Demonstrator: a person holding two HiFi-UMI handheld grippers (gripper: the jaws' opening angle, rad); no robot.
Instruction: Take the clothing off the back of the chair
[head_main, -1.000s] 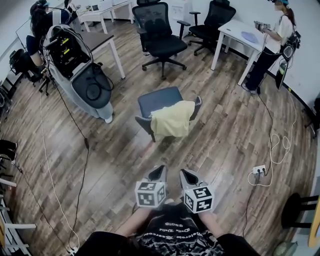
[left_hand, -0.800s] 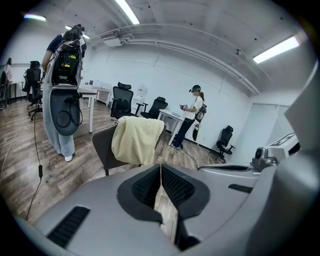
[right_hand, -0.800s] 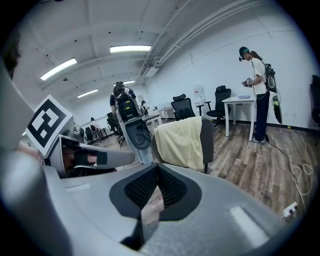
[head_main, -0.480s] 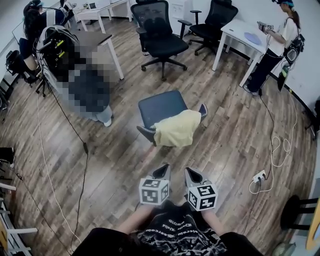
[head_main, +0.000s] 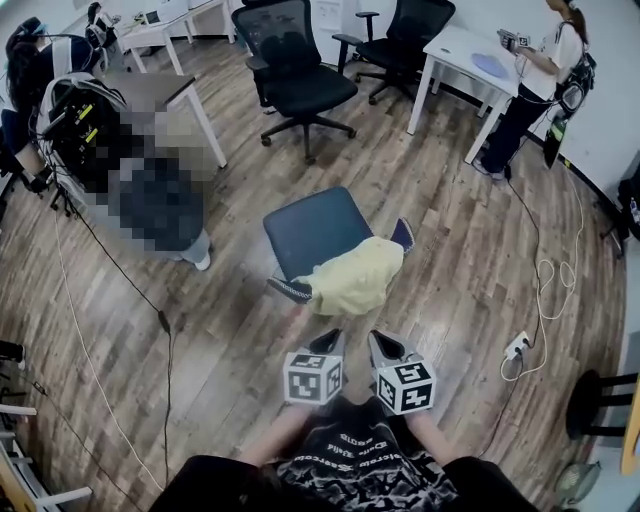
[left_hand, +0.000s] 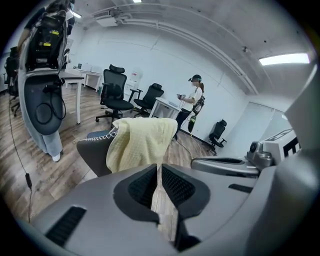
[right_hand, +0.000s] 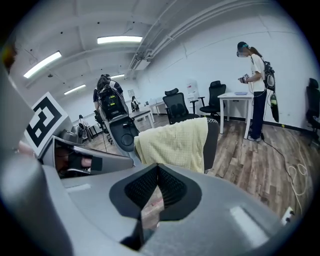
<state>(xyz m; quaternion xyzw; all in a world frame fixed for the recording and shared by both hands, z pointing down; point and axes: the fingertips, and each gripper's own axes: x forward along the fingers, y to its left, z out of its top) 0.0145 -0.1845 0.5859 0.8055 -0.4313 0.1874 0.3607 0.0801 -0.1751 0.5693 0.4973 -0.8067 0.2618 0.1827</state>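
In the head view the yellow clothing (head_main: 355, 278) lies draped over the back of the chair (head_main: 308, 228), on the side of the chair nearest us. The left gripper (head_main: 329, 340) and right gripper (head_main: 381, 341) hang side by side just short of the chair, both with jaws pressed together on nothing.

In the left gripper view we judge the reach needs the jaws parted first, then a pinch near the chair's top edge and a lift straight up — no sideways drag.

In the right gripper view the cloth looks soft and waffle-textured — loosely folded, covering most of the chair back.
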